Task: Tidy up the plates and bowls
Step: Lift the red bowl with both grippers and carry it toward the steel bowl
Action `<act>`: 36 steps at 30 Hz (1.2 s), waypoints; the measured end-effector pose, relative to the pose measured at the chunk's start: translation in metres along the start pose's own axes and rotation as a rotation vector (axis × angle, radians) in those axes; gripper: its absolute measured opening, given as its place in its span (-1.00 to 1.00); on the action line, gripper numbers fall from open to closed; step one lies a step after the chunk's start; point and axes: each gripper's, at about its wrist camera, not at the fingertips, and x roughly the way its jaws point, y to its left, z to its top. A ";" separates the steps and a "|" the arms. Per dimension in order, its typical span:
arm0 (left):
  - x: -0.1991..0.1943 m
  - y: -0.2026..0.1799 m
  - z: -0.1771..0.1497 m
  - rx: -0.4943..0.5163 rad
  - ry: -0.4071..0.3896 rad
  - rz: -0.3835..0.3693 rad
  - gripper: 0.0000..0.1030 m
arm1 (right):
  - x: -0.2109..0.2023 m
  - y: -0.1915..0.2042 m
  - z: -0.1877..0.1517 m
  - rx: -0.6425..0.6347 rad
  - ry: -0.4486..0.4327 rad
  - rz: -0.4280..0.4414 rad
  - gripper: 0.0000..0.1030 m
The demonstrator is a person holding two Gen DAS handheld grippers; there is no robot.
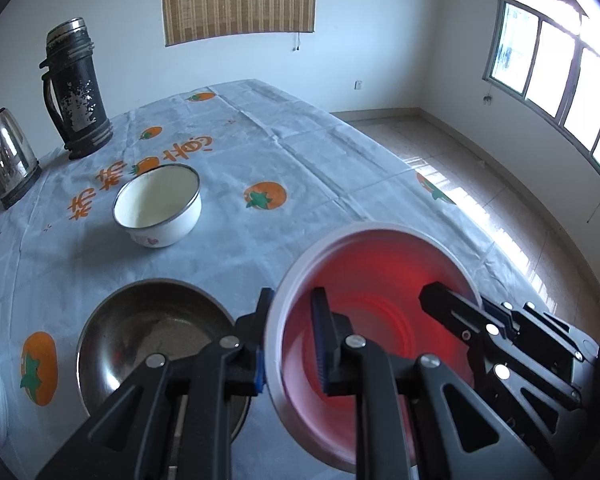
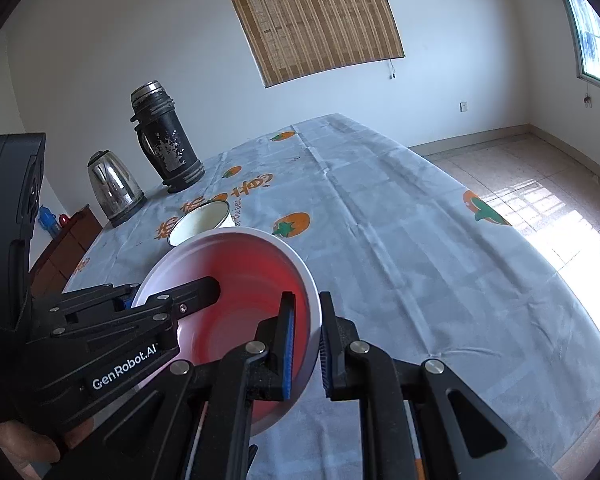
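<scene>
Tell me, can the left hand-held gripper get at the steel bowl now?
Probably not yet: the left hand-held gripper is clamped on the red bowl's rim. The steel bowl sits open beside it, nothing on top.

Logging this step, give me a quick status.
Left gripper and right gripper both clamp the red bowl by its rim. Steel bowl beside it. Nothing blocking.

Left tool (image 1: 290, 334) and right tool (image 2: 306, 344) each clamped shut.
</scene>
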 end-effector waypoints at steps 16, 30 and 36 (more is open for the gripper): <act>-0.039 0.006 -0.043 -0.036 -0.053 0.002 -0.68 | -0.036 0.025 -0.032 -0.035 0.001 0.004 -0.76; -0.055 0.029 -0.068 -0.092 -0.066 0.017 -0.68 | -0.045 0.052 -0.050 -0.070 0.011 0.031 -0.76; -0.062 0.042 -0.075 -0.125 -0.075 0.020 -0.68 | -0.043 0.067 -0.052 -0.091 0.016 0.052 -0.76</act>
